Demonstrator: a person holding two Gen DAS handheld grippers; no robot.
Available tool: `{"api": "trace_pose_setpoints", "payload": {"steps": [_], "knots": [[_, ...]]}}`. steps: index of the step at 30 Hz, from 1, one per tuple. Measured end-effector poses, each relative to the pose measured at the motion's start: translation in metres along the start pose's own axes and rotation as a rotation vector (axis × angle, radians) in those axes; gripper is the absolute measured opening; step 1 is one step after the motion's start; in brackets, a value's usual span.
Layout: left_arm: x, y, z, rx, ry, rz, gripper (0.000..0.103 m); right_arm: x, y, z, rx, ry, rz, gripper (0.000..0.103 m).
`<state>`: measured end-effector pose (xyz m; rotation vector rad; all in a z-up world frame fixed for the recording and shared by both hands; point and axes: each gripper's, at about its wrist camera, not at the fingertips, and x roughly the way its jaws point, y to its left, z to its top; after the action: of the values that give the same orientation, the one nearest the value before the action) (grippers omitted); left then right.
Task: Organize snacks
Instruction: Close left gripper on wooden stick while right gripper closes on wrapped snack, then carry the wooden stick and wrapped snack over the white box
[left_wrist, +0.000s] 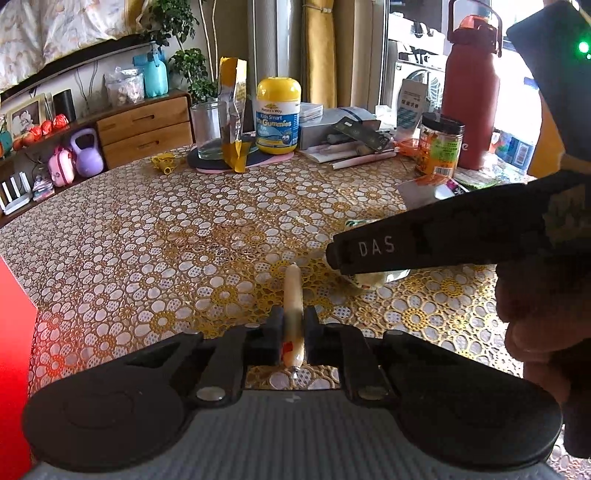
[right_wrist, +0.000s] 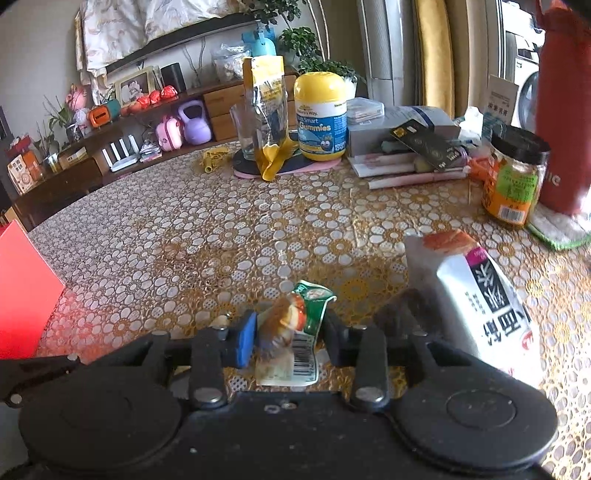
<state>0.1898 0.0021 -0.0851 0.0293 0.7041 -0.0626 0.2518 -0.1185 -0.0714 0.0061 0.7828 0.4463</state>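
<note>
- Left wrist view: the left gripper (left_wrist: 293, 332) was closed on a thin, pale sausage stick (left_wrist: 292, 314), which lay lengthwise between the jaws and pointed away from the camera above the table (left_wrist: 147, 229), covered in a gold-and-white floral lace cloth.
- The right gripper (left_wrist: 341, 258) reached in from the right, held in a person's hand (left_wrist: 532, 314). White letters on its finger read "DAS". A pale packet showed just beneath its tip.
- A red box (left_wrist: 14, 350) filled the left edge. Judging from the task, the stick likely belonged there, and a level carry with steady grip would suit best.
- At the far edge stood a yellow-capped tub (left_wrist: 277, 116) labelled "Nature's Way Kids Smart Gummies".
- Right wrist view: the right gripper (right_wrist: 290, 338) was closed on a small green-and-white snack packet (right_wrist: 299, 332) with a barcode, pinched between a blue pad and a black pad.
- A white bag (right_wrist: 476, 295) with large black Chinese characters lay just right of the gripper on the table (right_wrist: 184, 240).
- The gummies tub (right_wrist: 321, 118) showed the same label; an orange-labelled jar (right_wrist: 515, 177) had print too small to read.
</note>
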Motion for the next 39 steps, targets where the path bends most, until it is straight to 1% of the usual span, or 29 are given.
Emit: {"api": "trace_pose_setpoints", "payload": {"steps": [4, 8, 14, 19, 25, 32, 37, 39], "knots": [[-0.011, -0.001, -0.001, -0.003, -0.01, -0.009, 0.011, -0.007, 0.001, -0.006, 0.023, 0.008, 0.009, 0.036], [-0.029, -0.001, 0.002, -0.011, -0.033, -0.017, 0.011, -0.023, 0.006, -0.009, 0.024, -0.004, 0.01, 0.036], [-0.066, 0.012, 0.005, -0.085, -0.048, -0.008, 0.011, -0.061, 0.022, -0.006, 0.006, -0.058, 0.026, 0.036], [-0.104, 0.031, 0.0, -0.149, -0.081, 0.005, 0.011, -0.092, 0.045, 0.0, -0.022, -0.109, 0.049, 0.036], [-0.15, 0.053, -0.01, -0.193, -0.123, 0.031, 0.011, -0.119, 0.083, 0.002, -0.071, -0.15, 0.096, 0.036], [-0.2, 0.089, -0.021, -0.248, -0.189, 0.071, 0.011, -0.134, 0.146, 0.004, -0.156, -0.175, 0.195, 0.036], [-0.231, 0.128, -0.031, -0.296, -0.224, 0.141, 0.011, -0.132, 0.197, 0.008, -0.218, -0.172, 0.275, 0.036], [-0.238, 0.145, -0.035, -0.317, -0.223, 0.171, 0.011, -0.127, 0.217, 0.009, -0.241, -0.157, 0.306, 0.036]]}}
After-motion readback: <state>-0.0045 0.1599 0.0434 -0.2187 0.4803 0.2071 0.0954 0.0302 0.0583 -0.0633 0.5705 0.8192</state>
